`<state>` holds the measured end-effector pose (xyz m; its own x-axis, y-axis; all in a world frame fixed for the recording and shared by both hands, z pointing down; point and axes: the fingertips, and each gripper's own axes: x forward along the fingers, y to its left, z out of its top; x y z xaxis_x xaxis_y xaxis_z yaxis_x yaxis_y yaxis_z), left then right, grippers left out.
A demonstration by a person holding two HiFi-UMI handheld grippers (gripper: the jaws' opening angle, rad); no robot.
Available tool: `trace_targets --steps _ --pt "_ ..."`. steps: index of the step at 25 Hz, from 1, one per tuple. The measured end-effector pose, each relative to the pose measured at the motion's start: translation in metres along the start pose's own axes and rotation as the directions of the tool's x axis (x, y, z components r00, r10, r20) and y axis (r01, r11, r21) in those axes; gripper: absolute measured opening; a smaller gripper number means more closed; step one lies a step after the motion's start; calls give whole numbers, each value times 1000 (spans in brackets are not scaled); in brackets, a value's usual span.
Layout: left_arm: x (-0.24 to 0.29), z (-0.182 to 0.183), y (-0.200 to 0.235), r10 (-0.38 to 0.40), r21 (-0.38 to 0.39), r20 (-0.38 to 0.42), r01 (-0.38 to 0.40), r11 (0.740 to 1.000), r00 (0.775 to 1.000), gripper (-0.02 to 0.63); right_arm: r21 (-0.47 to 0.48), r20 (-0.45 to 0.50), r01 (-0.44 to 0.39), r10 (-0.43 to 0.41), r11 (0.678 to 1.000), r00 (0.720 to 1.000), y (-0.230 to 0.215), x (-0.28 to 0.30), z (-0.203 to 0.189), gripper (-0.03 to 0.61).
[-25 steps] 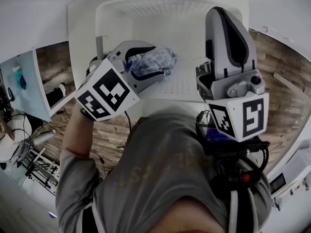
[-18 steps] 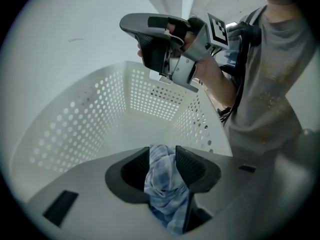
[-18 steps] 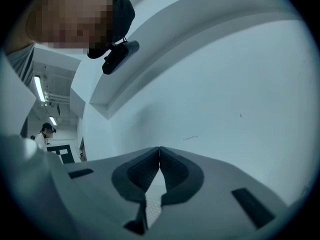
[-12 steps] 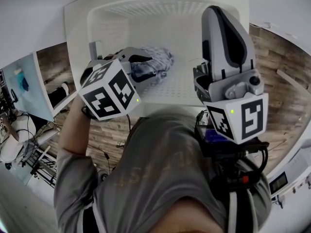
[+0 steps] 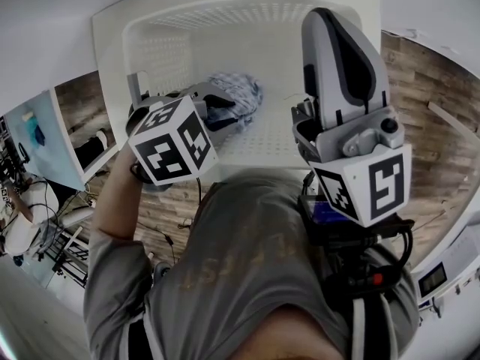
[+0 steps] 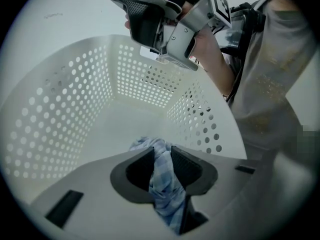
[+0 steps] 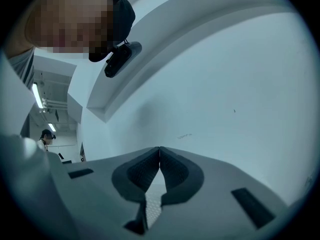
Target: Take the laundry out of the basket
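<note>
Blue checked cloth (image 6: 162,184) sits low inside the white perforated basket (image 6: 65,109), at 12 o'clock in the head view. It is pinched between the 2 jaws of the left gripper (image 6: 161,154), which have just been closing and now clamp it. The right gripper (image 7: 159,156) is at 2 o'clock in the head view, above the basket's near rim, with its 2 jaws pressed together on nothing, facing a plain white wall (image 7: 225,84).

Part of the blue checked cloth (image 6: 161,176) is hidden between the jaws, just closed further, of the left hand-held gripper (image 6: 162,151); beneath it, the near wall of the white perforated plastic basket (image 6: 65,109) is covered.
</note>
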<state>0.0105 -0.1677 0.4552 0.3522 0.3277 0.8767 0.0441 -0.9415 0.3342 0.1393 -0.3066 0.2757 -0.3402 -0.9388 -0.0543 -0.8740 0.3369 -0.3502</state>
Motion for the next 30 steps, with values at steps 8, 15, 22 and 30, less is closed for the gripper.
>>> trace_targets --steps 8,15,22,30 --pt "-3 2 1 -24 -6 16 24 1000 1000 54 5 3 1 -1 1000 1000 -1 0 0 8" --pt "-22 11 11 68 -21 77 -67 998 995 34 -13 26 -3 4 1000 1000 5 -7 11 8" --pt "-54 23 18 174 -65 174 -165 984 969 32 -38 57 -26 29 999 998 21 -21 26 8" --pt "-100 37 15 292 -115 278 -270 956 915 31 -72 101 -50 57 996 993 45 -44 49 8"
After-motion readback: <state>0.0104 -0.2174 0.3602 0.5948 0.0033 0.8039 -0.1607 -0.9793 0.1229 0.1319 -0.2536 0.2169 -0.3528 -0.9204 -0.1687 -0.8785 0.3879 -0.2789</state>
